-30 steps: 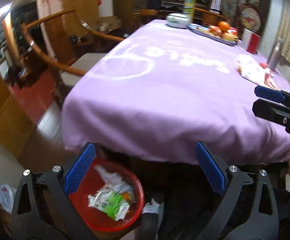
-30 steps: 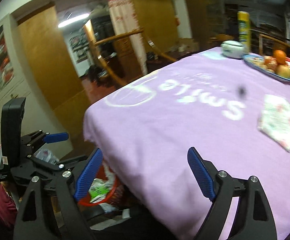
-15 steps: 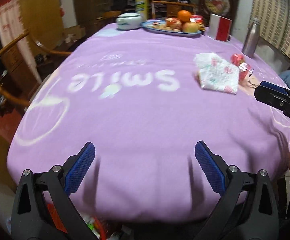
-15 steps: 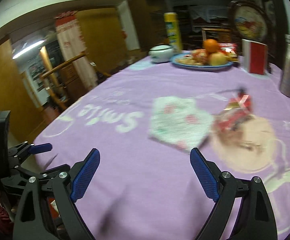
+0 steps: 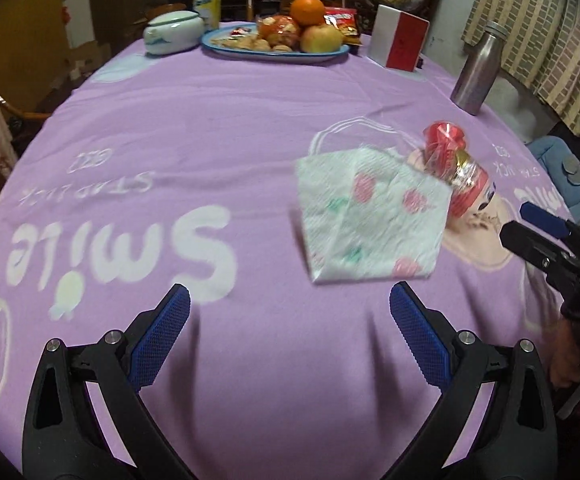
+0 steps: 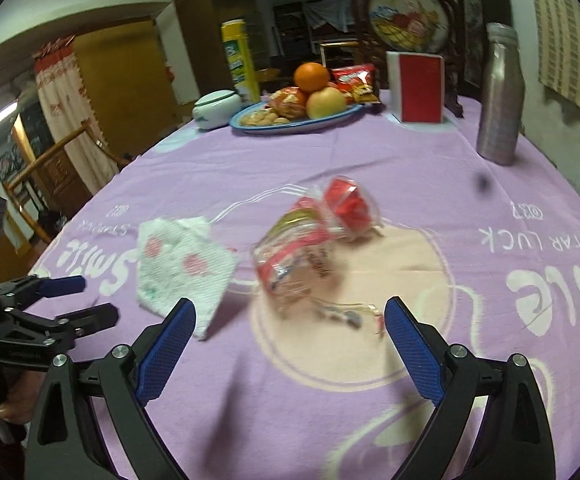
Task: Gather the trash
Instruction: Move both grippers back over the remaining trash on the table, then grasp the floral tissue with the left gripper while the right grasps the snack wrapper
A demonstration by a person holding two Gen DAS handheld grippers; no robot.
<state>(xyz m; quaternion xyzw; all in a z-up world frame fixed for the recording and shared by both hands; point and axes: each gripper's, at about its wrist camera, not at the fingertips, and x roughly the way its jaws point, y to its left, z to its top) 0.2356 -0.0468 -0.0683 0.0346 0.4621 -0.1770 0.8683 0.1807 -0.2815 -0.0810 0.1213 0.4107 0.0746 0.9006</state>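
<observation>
Trash sits mid-table on purple cloth (image 5: pixel 249 128): floral paper napkin (image 5: pixel 366 216), crumpled clear red-printed wrapper (image 6: pixel 302 248) touching its right edge. We hold left gripper (image 5: pixel 290 336) wide open, empty; right gripper (image 6: pixel 290 340) opening, empty, w/ wrapper just beyond.

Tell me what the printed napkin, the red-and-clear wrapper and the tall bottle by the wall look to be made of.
Printed napkin: soft tissue paper, matte, with an embossed grain, fold lines and faded red and green prints.
Red-and-clear wrapper: thin plastic film, glossy and see-through, crinkled, with a gold band; blur hides more.
Tall bottle: probably brushed metal, likely steel; a dull grey satin sheen and no label.
</observation>
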